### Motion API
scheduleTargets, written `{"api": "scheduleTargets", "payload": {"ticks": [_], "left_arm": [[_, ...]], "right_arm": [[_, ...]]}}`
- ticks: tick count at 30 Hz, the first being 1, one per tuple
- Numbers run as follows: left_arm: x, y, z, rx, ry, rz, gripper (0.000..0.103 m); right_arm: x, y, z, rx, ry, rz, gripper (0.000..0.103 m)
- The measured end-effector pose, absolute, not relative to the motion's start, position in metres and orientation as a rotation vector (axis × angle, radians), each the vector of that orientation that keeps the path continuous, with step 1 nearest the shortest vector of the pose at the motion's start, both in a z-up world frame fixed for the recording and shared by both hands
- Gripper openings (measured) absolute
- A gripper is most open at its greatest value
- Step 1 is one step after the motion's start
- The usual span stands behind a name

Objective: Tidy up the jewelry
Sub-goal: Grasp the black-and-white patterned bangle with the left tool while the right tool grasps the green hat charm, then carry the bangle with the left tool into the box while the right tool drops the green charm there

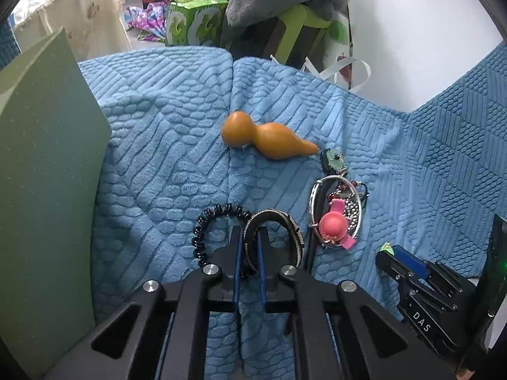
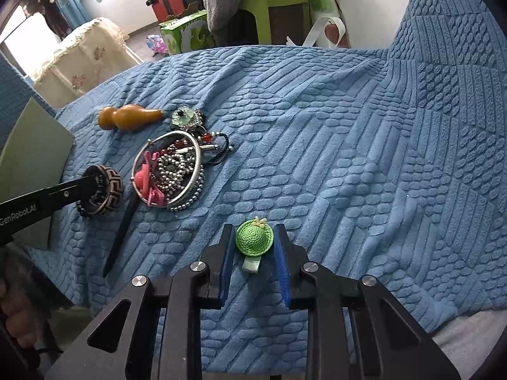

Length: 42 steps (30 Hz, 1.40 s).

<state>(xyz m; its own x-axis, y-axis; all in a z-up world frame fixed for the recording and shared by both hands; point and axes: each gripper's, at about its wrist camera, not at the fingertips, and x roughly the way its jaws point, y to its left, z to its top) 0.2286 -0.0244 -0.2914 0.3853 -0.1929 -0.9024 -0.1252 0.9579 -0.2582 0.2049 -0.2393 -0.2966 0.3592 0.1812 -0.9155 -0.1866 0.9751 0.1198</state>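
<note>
left gripper (image 1: 250, 237) is pinched tight on the rim of the woven bracelet (image 1: 272, 234), black coil hair tie (image 1: 209, 231) touching its left finger. right gripper (image 2: 255, 240) is narrowed around the green hat clip (image 2: 254, 237); can't tell if the pads bite yet. past the left tips, to their right, the silver bangle (image 2: 168, 171) rings a pink clip and bead chains; further out lies the orange gourd (image 1: 266, 137). all on the blue blanket (image 2: 348, 158). likely best: squeeze the clip's hat sides firmly, lift both straight up, keep the coil from snagging.
</note>
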Motion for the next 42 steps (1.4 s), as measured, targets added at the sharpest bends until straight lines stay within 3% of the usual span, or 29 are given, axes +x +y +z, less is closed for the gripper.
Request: {"api": "scheduleTargets", "payload": {"ticks": [25,42], "left_arm": [[0.141,-0.003,-0.155,-0.258,0.950,-0.108,0.006],[0.126,0.048,-0.049,-0.202,0.782,-0.081,0.006]], "right_arm": [[0.136,-0.217,-0.186,0.045,1.003,0.296,0.022],[0.149,-0.157,-0.059,0.052,0.773,0.368,0.022]]}}
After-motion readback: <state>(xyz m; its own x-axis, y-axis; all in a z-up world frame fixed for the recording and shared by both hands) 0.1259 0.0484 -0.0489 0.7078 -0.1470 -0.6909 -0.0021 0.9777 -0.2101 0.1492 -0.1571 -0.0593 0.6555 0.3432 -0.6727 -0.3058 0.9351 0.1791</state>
